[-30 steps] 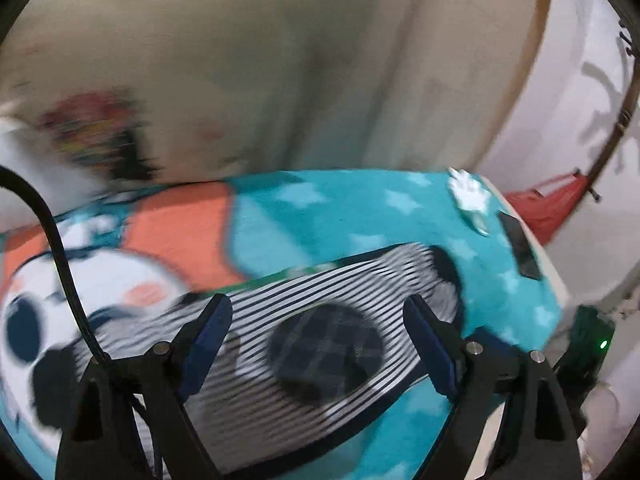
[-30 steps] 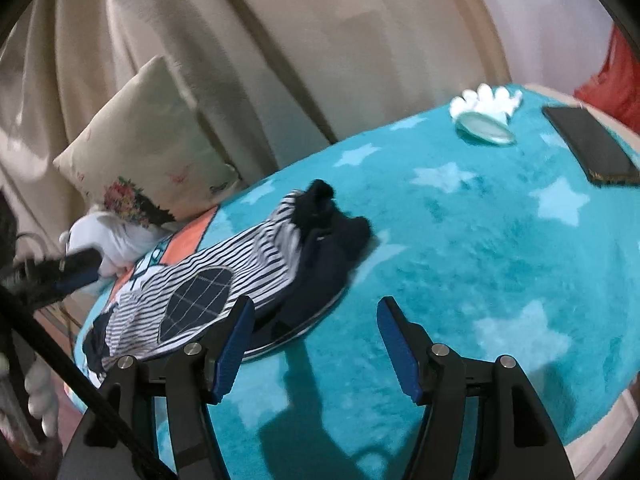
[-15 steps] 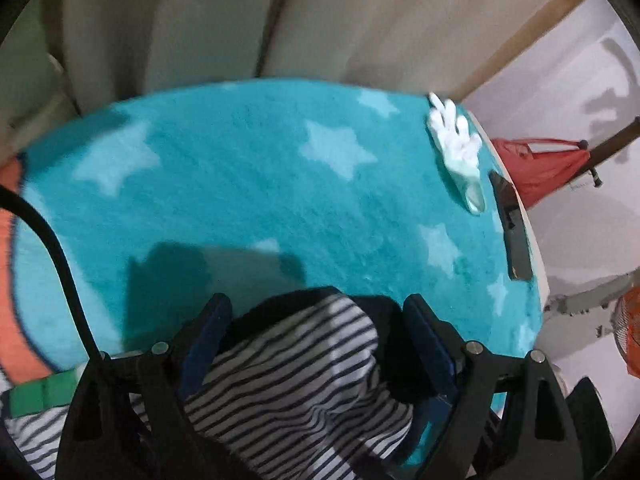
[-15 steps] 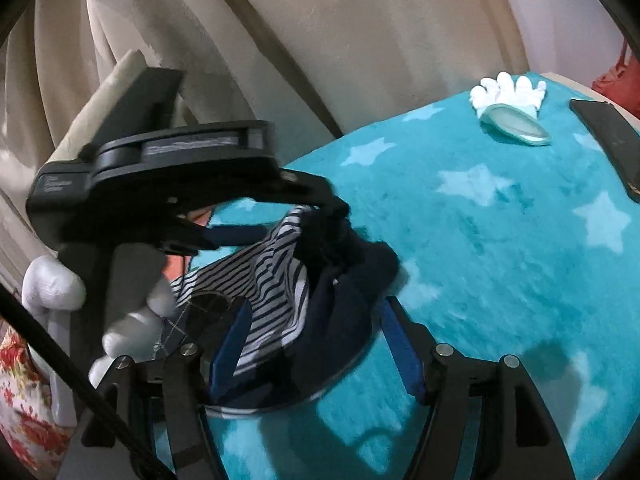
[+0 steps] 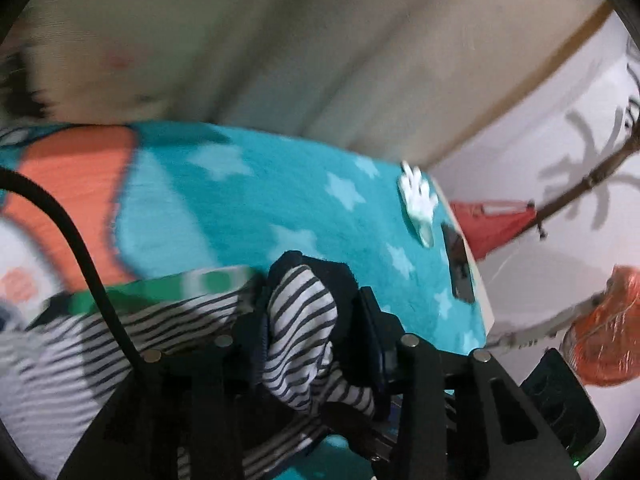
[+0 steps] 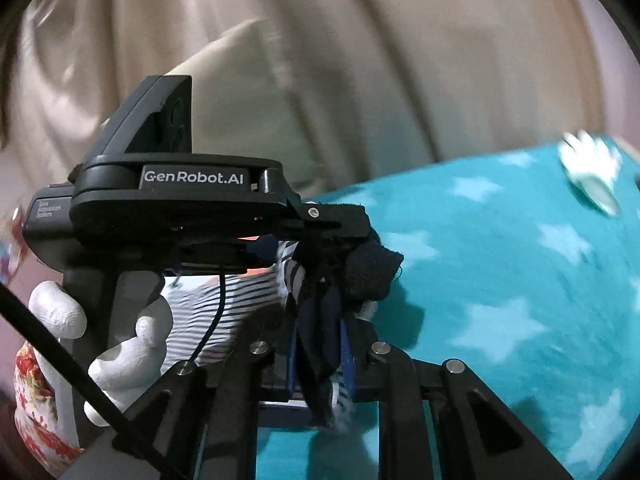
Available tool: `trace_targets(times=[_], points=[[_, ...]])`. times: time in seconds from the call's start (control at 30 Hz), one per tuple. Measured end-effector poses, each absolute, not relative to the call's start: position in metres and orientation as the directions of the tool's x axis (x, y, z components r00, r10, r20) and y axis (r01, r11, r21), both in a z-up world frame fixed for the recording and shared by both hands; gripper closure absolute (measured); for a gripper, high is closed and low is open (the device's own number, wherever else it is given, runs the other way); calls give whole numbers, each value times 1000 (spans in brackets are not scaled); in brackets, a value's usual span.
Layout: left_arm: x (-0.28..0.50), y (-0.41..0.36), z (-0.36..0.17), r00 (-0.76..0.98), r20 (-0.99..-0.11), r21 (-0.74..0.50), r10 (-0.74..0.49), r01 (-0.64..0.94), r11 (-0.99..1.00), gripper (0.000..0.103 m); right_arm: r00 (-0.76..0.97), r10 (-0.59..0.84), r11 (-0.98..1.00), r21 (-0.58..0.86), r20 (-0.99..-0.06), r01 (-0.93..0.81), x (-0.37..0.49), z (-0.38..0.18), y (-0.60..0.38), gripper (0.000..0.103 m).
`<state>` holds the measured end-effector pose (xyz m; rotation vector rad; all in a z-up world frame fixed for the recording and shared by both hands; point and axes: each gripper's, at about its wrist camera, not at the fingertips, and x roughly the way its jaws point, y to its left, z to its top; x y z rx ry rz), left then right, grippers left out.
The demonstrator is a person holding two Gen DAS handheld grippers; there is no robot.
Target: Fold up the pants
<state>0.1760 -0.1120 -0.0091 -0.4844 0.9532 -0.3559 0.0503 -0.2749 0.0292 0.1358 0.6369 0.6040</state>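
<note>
**Both claws clamped on the pants**

**Left wrist view.** The left claw (image 5: 316, 332) is closed down to the thickness of the cloth. Its fingers pinch a bunched fold of the pants (image 5: 300, 320), striped white and navy with a navy edge. The rest of the pants trails to the left across the blanket (image 5: 260, 204), which is teal with pale stars and carries an orange and white figure at the left. A white glove (image 5: 418, 196) lies near the far right edge of the blanket, with a dark phone (image 5: 458, 268) just beside it. A black cable (image 5: 80, 248) crosses the left of the view. Beige curtain (image 5: 320, 40) hangs behind. No writing can be read in this view.

**Right wrist view.** The right claw (image 6: 320, 356) is likewise closed on a navy and striped fold of the pants (image 6: 320, 320), held between its blue pads. The left claw (image 6: 336, 240) enters from the left and grips the same bunch just above. Its housing reads "GenRobot.AI" in white; a smaller label at its left end is too small to read. A white-gloved hand (image 6: 120, 332) holds its handle. The white glove (image 6: 588, 168) lies blurred at the far right of the blanket (image 6: 500, 280). A cream pillow (image 6: 248, 92) leans against the curtain (image 6: 400, 40).
</note>
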Motion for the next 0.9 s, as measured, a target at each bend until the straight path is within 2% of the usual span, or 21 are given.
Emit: trace_targets(times=[0.17,0.23,0.27,0.37,0.43,0.5,0.63,0.77,0.87,0.9], points=[[121,-48,-1,632,-646,-558,-428,-9,830,50,601,589,777,172,-540,-606,28,27,-214,78],[95,-24,-2,667,-637,-560,-387,-55,827,44,544,609,745,181,-577,-642,26,16,-193,64],[82,-12,-1,682,-632,-558,-368,-72,826,43,518,618,732,194,-591,-653,25,12,-189,62],[43,26,-1,731,-617,-549,-292,-133,825,35,447,634,691,202,-632,-695,13,9,-174,62],[24,50,-3,755,-605,-560,-253,-177,810,34,441,647,670,188,-622,-718,1,21,-179,61],[5,77,-8,777,-592,-583,-213,-231,779,34,478,649,681,173,-592,-711,-5,35,-187,61],[-15,116,-19,801,-575,-628,-167,-302,717,34,611,559,792,142,-561,-594,11,58,-201,61],[-24,134,-31,805,-574,-654,-151,-340,675,33,543,554,805,239,-631,-543,52,30,-186,61],[-32,146,-37,803,-578,-660,-146,-355,663,31,485,484,829,203,-728,-522,74,-5,-164,60],[-34,149,-39,803,-579,-661,-144,-359,659,30,517,477,834,182,-710,-521,72,-4,-163,60]])
